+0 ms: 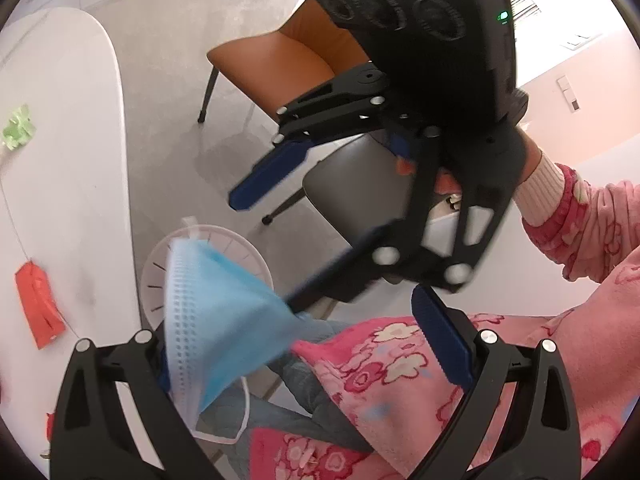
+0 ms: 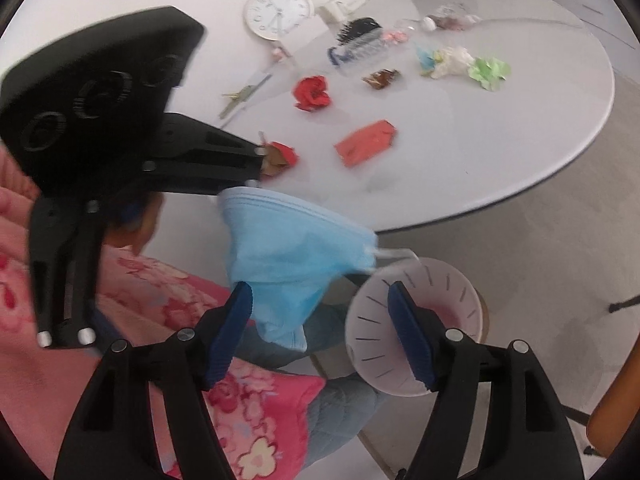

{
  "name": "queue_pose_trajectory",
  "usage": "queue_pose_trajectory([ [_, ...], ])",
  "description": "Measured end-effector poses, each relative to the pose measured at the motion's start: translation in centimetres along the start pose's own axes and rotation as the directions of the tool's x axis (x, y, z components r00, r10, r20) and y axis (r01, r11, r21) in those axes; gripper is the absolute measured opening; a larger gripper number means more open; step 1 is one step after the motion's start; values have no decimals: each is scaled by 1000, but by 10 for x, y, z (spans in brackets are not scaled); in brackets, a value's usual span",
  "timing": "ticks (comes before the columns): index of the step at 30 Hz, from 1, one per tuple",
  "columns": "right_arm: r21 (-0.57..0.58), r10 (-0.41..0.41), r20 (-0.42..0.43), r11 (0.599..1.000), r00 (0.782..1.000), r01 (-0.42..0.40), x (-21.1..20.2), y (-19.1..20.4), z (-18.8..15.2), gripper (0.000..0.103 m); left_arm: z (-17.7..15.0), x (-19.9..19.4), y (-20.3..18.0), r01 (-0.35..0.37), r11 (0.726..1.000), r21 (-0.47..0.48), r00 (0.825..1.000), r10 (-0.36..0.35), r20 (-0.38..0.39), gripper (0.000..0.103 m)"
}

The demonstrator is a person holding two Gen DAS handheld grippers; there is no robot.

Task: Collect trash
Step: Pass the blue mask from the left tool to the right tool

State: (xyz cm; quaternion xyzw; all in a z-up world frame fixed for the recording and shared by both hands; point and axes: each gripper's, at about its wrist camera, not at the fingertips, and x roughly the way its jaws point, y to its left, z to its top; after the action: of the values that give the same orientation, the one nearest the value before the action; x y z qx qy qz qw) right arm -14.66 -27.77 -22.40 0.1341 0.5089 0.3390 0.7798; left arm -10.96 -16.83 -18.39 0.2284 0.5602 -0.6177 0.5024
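A blue face mask [image 1: 224, 312] hangs against the left finger of my left gripper [image 1: 304, 340], whose jaws stand wide apart. The mask hangs above a white slotted bin [image 1: 240, 252] on the floor. In the right wrist view the mask [image 2: 292, 256] hangs from the left gripper's tip, just ahead of my right gripper [image 2: 320, 332], which is open and empty. The bin [image 2: 452, 300] lies below right. My right gripper also shows in the left wrist view [image 1: 316, 232], jaws apart, one finger touching the mask.
A round white table [image 2: 520, 160] holds a red wrapper [image 2: 366, 142], red crumpled paper [image 2: 312, 92], green paper [image 2: 490, 70], a clock [image 2: 279, 12], keys [image 2: 240, 100] and a brush [image 2: 360, 40]. An orange chair [image 1: 276, 64] and a grey chair [image 1: 360, 184] stand nearby.
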Motion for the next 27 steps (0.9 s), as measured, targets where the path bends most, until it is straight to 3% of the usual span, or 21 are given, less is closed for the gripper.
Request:
queue_pose_trajectory([
  [7,-17,31,13,999,999,-31,-11,3,11,70,6,-7,-1,-37,999,21,999,37,27,92],
  [16,-17,36,10,999,999,-36,4,8,18,70,12,-9,-15,-49,997,58,998,46,50,92],
  [18,-8,36,-1,999,999,-36,7,6,17,60,13,-9,-17,-38,998,58,998,35,51,92],
  [20,14,42,-23,999,999,-41,11,2,15,36,14,-10,-18,-36,998,53,998,34,53,92],
  [22,26,41,-36,999,999,-40,14,-1,11,23,14,-9,-17,-26,999,47,999,23,49,92],
  [27,38,36,-28,999,999,-35,12,-3,7,14,12,-11,-17,-38,998,58,998,34,59,92],
])
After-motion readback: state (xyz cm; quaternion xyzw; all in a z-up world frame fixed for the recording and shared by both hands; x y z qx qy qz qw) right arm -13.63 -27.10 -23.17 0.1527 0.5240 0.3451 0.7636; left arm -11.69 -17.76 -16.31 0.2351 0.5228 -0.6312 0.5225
